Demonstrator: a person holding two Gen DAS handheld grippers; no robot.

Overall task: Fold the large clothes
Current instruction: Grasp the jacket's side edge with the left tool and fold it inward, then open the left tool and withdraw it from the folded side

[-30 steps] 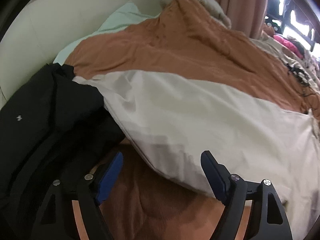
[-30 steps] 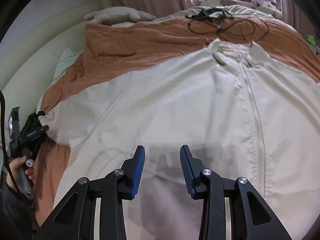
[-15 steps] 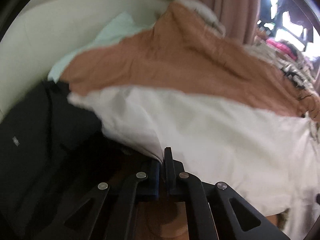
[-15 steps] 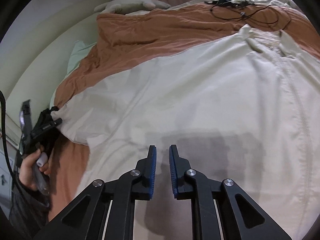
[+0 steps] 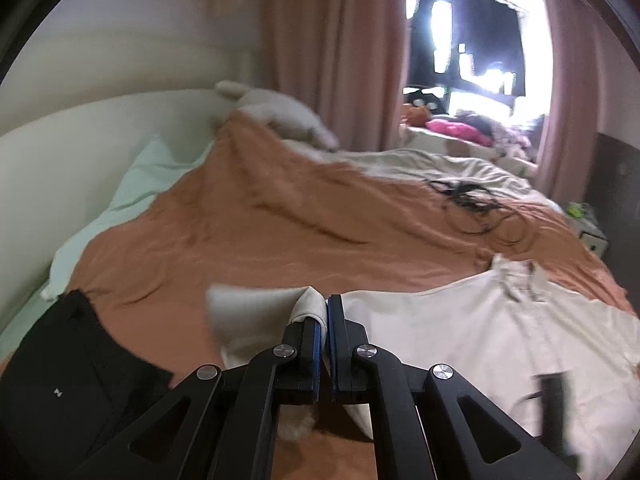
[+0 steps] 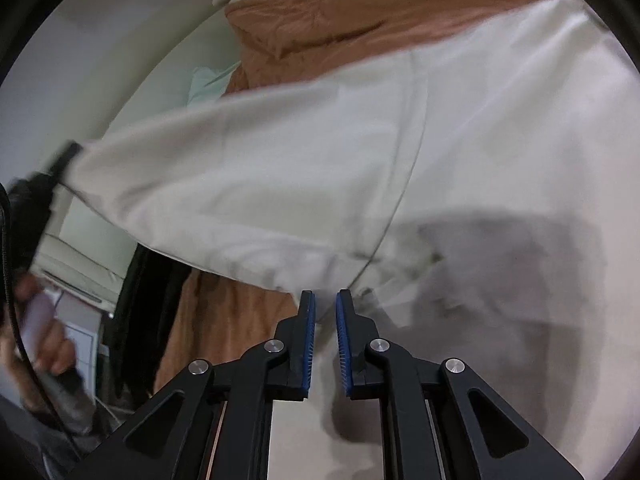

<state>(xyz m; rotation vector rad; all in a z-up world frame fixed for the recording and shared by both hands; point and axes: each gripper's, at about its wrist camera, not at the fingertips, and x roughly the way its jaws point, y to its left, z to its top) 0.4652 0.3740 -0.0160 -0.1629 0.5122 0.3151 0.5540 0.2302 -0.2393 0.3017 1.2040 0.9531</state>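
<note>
Pinching the cuff end of the cream jacket (image 5: 460,332), the left gripper (image 5: 324,312) has its jaws clenched on the cloth, a fold of sleeve bunched over the left pad and held above the bed. The right gripper (image 6: 325,300) hovers low over the jacket's body, its jaws having just been closing; a narrow gap shows between the blue pads, and I cannot tell whether any cloth is caught in it. The jacket lies spread on the rust-orange bedspread (image 5: 260,220), its sleeve stretched out to the left in the right wrist view. A black garment (image 5: 60,360) lies at the left edge of the bed, just beside the lifted sleeve. Farther off, a tangle of black cable (image 5: 472,204) rests on the bedspread, and pink curtains (image 5: 332,40) hang beyond the bed.
</note>
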